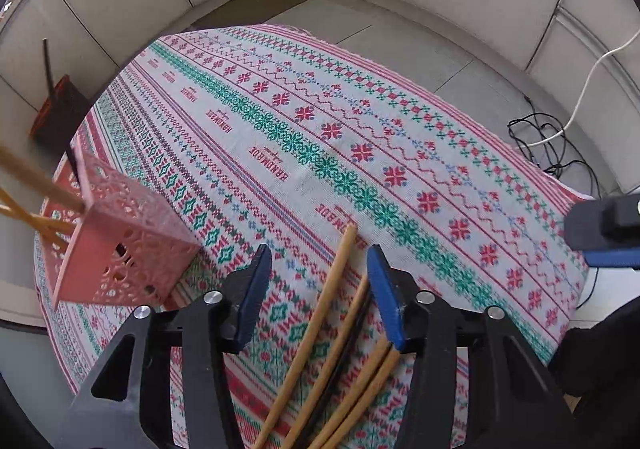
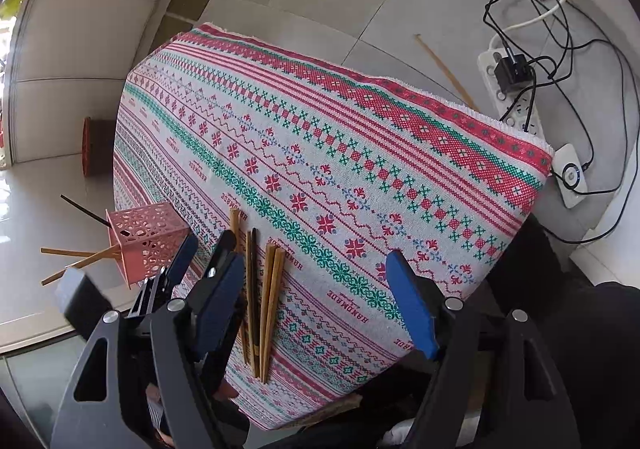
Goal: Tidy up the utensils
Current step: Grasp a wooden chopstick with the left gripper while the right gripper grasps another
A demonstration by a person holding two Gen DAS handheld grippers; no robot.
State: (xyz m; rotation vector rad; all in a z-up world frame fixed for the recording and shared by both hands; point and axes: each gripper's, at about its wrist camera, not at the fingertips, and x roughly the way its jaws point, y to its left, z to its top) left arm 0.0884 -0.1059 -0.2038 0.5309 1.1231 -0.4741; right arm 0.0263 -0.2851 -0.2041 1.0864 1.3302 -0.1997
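Chopsticks (image 1: 320,329) lie loose on the patterned tablecloth (image 1: 400,153), several wooden ones and at least one dark one, bunched near the front edge. Left gripper (image 1: 318,289) hangs right over them, fingers spread wide, holding nothing; the nearest stick runs up between its blue pads (image 1: 384,289), the rest crowd under the right-hand pad. Right gripper (image 2: 316,301) sits lower and off to the side, also spread, empty, with the same bundle (image 2: 260,289) just beside its left finger. Further out on the left stands the pink perforated holder (image 1: 128,245), near the cloth's edge, with a few wooden sticks (image 1: 36,189) and one dark stick already poking out of its top. It looks tipped over the table edge in the right wrist view (image 2: 150,245), though fisheye bend makes that hard to call. Beyond the table, one stray chopstick (image 2: 444,71) lies on the floor by a power strip (image 2: 516,97) and tangled cables. Judgement: task partly done, next stick to be picked. Risks: closing on the crowded bunch may pinch two sticks or flick a neighbour off the near edge; a round stick gripped off-centre could swing and slip; nudging the light holder while inserting could topple it off the table.
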